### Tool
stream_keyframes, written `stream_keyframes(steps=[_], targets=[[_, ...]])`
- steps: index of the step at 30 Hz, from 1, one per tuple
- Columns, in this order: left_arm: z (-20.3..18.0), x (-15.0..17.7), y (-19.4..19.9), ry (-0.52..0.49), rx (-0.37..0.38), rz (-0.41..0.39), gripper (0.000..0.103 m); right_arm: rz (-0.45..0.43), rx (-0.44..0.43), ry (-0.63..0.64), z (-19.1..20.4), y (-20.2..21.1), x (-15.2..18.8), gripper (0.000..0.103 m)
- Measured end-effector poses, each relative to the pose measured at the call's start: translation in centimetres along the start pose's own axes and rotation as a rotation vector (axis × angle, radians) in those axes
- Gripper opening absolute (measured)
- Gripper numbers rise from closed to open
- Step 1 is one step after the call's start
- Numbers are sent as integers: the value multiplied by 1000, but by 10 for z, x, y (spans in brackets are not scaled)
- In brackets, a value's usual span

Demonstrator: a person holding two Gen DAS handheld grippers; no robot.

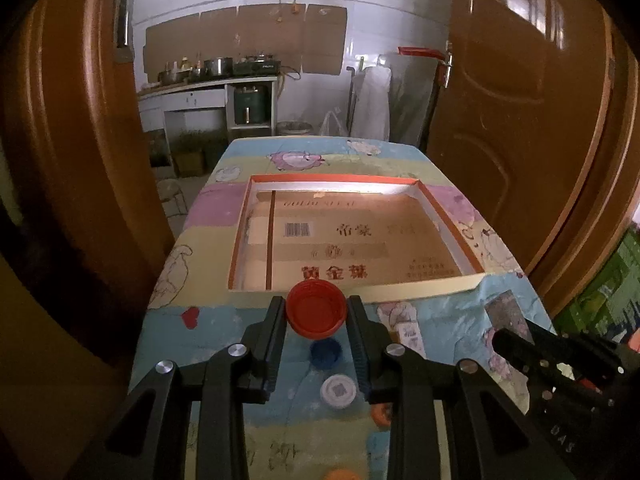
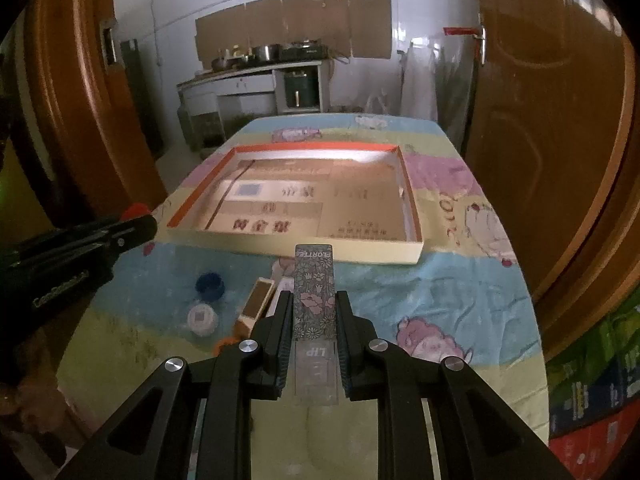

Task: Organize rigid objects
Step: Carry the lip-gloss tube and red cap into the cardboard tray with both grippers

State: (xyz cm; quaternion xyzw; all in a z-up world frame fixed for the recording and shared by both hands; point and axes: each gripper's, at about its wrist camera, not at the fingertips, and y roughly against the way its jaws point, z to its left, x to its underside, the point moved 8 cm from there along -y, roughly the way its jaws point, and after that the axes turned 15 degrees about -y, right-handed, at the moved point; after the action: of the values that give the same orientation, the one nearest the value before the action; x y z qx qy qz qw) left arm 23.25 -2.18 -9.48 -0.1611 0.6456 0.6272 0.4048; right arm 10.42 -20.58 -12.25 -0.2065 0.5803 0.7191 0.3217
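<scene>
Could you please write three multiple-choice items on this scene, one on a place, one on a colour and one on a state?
1. Where does the blue cap lie?
A. in the tray
B. on the tablecloth, before the tray
C. on the floor

2. What colour is the cap in the left gripper?
A. red
B. white
C. green

3. How is the right gripper?
A. open and empty
B. shut on the floral box
C. out of view

Key: 1 B, it sits on cloth short of the cardboard tray. 2 A, the red cap fills the fingers. 3 B, both fingers press the floral box.
</scene>
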Motion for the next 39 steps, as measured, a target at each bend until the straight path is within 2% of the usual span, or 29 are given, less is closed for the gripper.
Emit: stream_keyframes(steps=[17,30,39], targets=[[10,-46,-55,30,18,46,31,-1,-10,-28,-1,-36,-61,20],[23,-80,-117,19,27,103,31,76,-9,-10,-2,-105,-102,20],[35,-91,-164,29,31,145,31,119,-17,-20,-1,-156,-124,20]])
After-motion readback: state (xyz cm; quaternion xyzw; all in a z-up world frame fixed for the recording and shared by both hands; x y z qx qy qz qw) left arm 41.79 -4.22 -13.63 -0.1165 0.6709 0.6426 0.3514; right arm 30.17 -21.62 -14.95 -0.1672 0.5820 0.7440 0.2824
